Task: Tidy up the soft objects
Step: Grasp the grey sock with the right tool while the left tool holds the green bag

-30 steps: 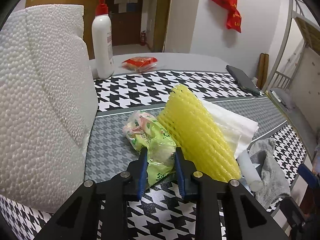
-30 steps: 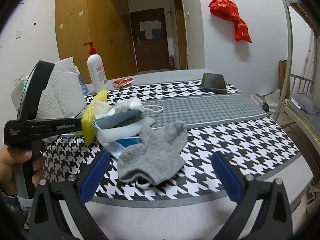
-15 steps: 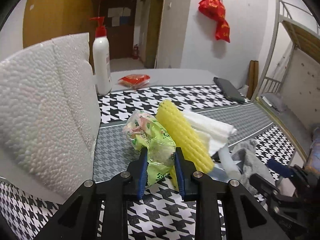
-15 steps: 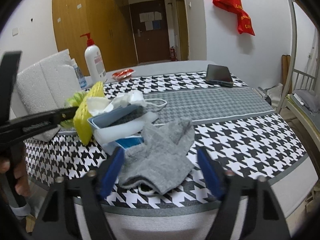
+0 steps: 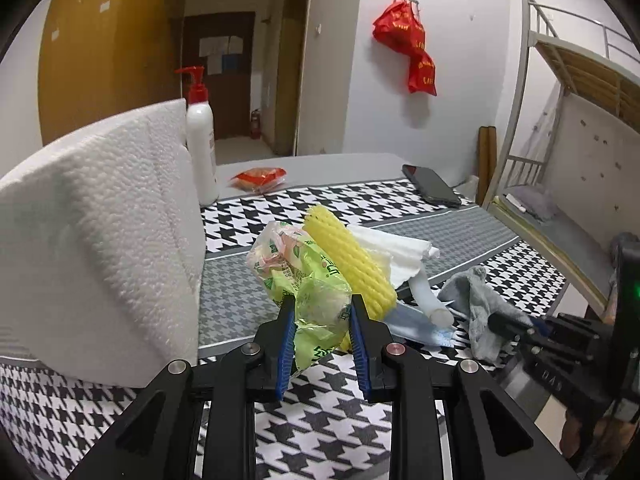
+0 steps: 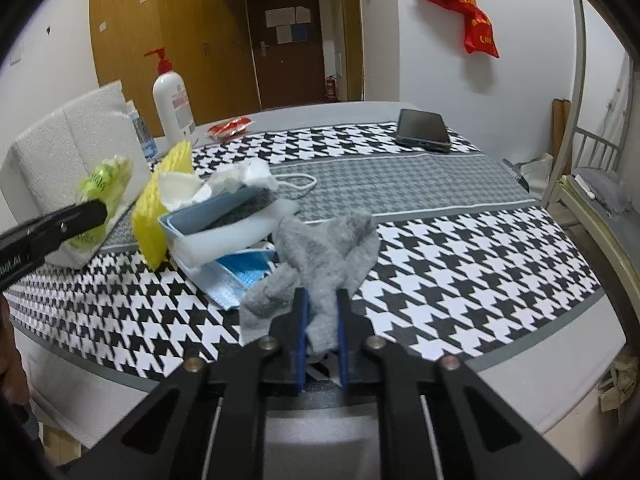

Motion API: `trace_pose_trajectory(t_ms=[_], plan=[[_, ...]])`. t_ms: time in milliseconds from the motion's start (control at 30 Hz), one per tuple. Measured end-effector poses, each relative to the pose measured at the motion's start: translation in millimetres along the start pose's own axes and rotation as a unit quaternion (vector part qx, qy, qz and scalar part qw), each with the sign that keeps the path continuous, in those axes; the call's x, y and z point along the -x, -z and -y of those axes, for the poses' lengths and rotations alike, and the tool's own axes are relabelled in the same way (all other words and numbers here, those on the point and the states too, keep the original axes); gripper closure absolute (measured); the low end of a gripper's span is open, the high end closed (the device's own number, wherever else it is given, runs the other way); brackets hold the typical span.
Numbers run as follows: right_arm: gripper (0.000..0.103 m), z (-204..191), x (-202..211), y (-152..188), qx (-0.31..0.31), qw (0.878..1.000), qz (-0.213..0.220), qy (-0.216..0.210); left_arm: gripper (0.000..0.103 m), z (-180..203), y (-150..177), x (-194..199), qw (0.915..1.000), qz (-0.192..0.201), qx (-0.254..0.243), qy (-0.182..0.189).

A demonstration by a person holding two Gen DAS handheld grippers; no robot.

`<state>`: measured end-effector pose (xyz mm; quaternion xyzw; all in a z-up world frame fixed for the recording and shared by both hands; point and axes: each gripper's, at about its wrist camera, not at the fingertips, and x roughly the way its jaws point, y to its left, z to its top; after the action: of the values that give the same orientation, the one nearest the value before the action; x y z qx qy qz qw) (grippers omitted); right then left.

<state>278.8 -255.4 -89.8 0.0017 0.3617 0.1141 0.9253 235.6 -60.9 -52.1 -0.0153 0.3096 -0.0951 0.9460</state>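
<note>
On my left the big white foam block point(image 5: 92, 236) walls off that side of the bench point(image 6: 460, 248), with the pump bottle point(image 6: 172, 100) standing just behind it toward the far-left corner. The heap of yellow foam netting point(image 6: 160, 208), white foam sheets point(image 6: 236, 232) and blue face masks point(image 6: 240, 276) crowds the middle-left, touching the block's neighbourhood closely, so I see only a narrow lane between them. The right half of the bench lies open cloth up to the phone point(image 6: 422, 126) near the far edge. Beyond the right edge the metal bunk frame point(image 6: 576, 112) stands close.
</note>
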Motion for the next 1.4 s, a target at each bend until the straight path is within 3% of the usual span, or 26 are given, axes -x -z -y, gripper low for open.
trace_pose_trajectory(t_ms=[500, 800, 867, 933, 1000, 1200, 1400], plan=[[0.088, 8.5, 65.0, -24.5, -0.041, 0.996, 0.071, -0.019, 0.076, -3.3, 1.1, 41.2, 0.9991, 0.042, -0.006, -0.008], [0.087, 24.1, 41.1, 7.5, -0.029, 0.999, 0.019, 0.028, 0.076, 1.7, 8.0, 41.9, 0.9992, 0.037, -0.013, 0.001], [0.08, 27.0, 37.0, 12.8, -0.025, 0.999, 0.007, 0.033, 0.076, 2.0, 10.4, 41.3, 0.9993, 0.035, -0.014, 0.004], [0.05, 28.2, 35.6, 16.5, -0.017, 0.999, 0.002, 0.042, 0.076, 1.5, 13.3, 39.9, 0.9994, 0.03, -0.014, 0.005], [0.043, 28.4, 39.3, 17.5, -0.013, 0.999, 0.008, 0.049, 0.076, -0.6, 15.8, 39.2, 0.9995, 0.027, -0.013, 0.005], [0.043, 25.6, 43.2, 4.6, -0.008, 0.999, 0.016, 0.039, 0.076, -5.3, 19.2, 37.7, 0.9996, 0.025, -0.01, 0.001], [0.043, 22.0, 16.8, -13.3, 0.005, 0.999, -0.008, 0.046, 0.076, -8.2, 16.9, 33.5, 0.9996, 0.025, -0.009, 0.0]])
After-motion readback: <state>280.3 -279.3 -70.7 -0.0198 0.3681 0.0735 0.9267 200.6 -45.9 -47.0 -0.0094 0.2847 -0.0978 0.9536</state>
